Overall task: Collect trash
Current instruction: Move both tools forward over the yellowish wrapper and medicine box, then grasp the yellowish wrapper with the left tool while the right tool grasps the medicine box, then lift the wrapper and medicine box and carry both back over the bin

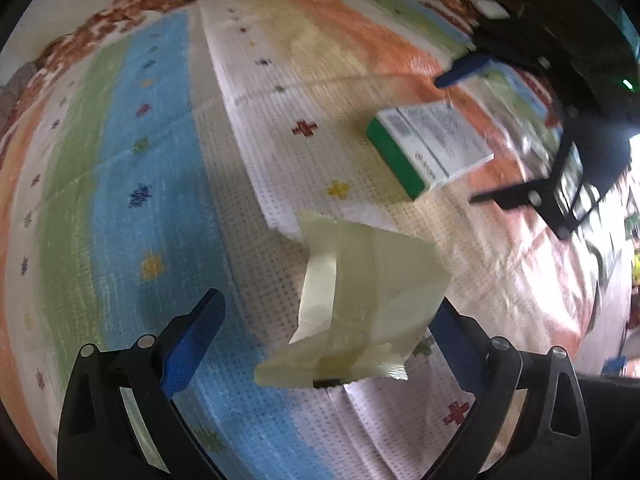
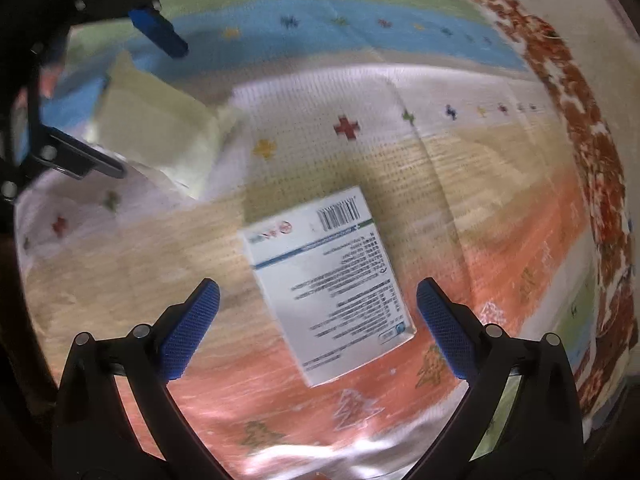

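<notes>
Two grippers are working over a striped cloth (image 1: 168, 128) patterned with small coloured crosses. Left gripper (image 1: 324, 328): fingers are standing wide apart, with a crumpled pale yellow paper (image 1: 360, 300) sitting between them; whether either pad is touching it cannot be told. Just beyond, a green-edged white carton (image 1: 428, 148) is lying flat, printed face up, on the cloth's beige and orange bands. Right gripper (image 2: 318, 320): fingers are spread wide, hovering to either side of that carton (image 2: 328, 284) without gripping it, the paper (image 2: 160, 128) lying well to its left
</notes>
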Demonstrator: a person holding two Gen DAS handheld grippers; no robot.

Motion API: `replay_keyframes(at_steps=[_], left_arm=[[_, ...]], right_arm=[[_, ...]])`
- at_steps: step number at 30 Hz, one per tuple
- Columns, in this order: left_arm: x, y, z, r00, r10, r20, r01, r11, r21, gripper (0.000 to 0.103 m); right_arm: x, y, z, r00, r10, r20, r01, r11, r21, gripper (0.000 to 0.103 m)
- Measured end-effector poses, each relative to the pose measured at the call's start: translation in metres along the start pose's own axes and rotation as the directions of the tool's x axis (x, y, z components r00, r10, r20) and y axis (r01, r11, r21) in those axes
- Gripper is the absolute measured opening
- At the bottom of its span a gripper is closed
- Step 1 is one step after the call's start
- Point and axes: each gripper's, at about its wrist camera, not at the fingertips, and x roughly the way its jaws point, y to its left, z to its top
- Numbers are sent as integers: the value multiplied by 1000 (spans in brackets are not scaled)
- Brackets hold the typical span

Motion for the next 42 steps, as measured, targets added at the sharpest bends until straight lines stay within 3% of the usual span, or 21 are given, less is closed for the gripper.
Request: replay_keyframes(at_steps=[4,9,12,17,19,25,32,42], left_arm=[[8,1,1,999,-38,-7,38,999,5,97],[18,9,1,997,-73,-1,73,997,-18,97],[15,14,0,995,-100,30,101,994,-32,95],[14,20,-5,997,-64,53,66,997,-36,74],[11,22,-7,996,-62,63,65,997,-40,59],[3,27,-20,994,-67,86,75,993,-88,45],[-9,18,-31,990,-74,119,87,990,-111,43],[-39,-4,-41,983,-107,150,126,985,-121,43]], right_arm=[[21,-8,3,998,14,-53,-15,999,-30,94],[33,-17,4,996,67,-58,-66,997,29,92],[32,-17,1,995,97,-40,-93,993,78,82],[28,-10,-4,997,62,-39,-56,990,127,78],[26,-5,-7,997,57,-45,-49,988,149,77],[18,3,-26,999,38,-2,-36,957,288,76],[1,31,-40,996,-1,85,-34,913,407,75],[-13,70,-70,988,-26,151,-67,812,580,74]])
